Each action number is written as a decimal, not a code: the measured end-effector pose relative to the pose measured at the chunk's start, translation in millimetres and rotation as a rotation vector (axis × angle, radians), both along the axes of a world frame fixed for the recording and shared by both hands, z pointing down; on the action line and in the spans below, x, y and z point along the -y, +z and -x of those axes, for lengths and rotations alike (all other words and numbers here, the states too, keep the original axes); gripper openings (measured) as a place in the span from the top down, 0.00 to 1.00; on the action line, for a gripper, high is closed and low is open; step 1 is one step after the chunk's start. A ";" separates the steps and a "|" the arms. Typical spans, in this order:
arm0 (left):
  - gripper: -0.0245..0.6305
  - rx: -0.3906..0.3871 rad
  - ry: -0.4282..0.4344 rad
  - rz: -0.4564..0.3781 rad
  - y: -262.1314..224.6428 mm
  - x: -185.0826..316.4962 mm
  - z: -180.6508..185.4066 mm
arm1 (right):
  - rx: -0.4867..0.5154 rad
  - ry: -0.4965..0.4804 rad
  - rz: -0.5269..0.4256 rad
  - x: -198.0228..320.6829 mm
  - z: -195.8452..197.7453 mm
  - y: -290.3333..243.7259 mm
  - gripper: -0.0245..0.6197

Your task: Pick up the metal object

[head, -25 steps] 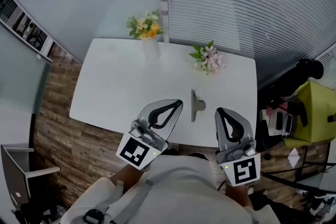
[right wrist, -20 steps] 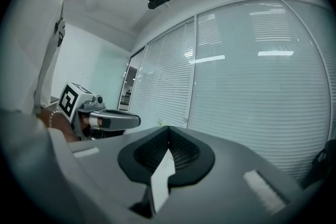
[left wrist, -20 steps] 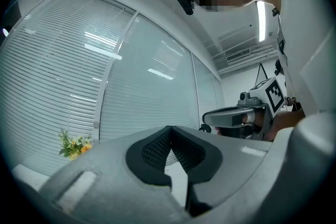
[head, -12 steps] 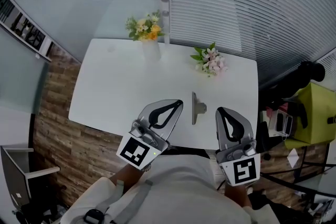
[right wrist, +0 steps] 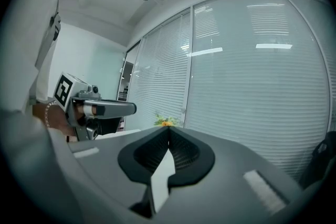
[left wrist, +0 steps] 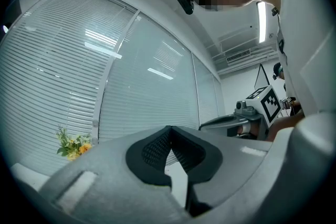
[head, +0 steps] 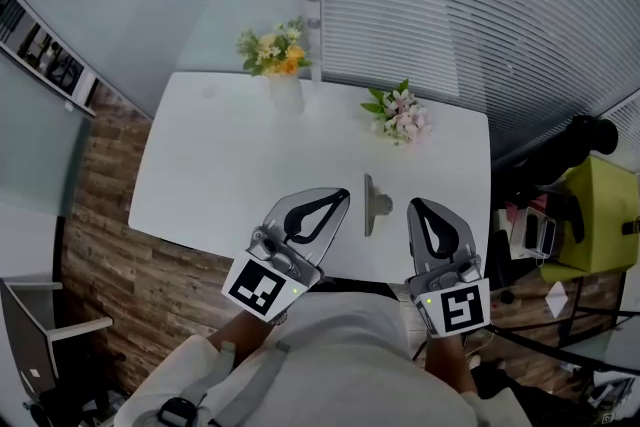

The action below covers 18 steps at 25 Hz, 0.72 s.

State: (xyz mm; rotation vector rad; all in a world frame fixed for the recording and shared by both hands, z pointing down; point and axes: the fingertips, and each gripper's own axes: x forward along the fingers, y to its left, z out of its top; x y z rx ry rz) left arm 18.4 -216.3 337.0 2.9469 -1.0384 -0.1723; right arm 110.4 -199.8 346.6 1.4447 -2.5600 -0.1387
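Lying on the table [head: 230, 165], close to its front edge: the metal thing [head: 375, 203], small and grey. Probably hard, stiff, smooth and slippery, maybe heavy for its size. Best pinched firmly across its thin long part. Over that same table edge, left gripper [head: 343, 196] and right gripper [head: 413, 206], both shut tight, holding nothing.

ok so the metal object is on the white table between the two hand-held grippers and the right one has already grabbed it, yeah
Not grabbed. The metal object lies free on the white table between the left hand-held gripper and the right hand-held gripper, as the head view shows; the right gripper view shows its jaws shut on nothing.
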 end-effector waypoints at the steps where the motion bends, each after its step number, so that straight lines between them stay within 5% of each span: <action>1: 0.95 0.002 -0.001 -0.001 0.2 0.2 1.2 | -0.002 0.005 0.009 0.9 -0.4 5.5 0.95; 18: 0.95 0.001 0.004 0.004 4.0 -3.1 8.6 | -0.026 0.090 0.209 19.9 -24.7 118.7 0.88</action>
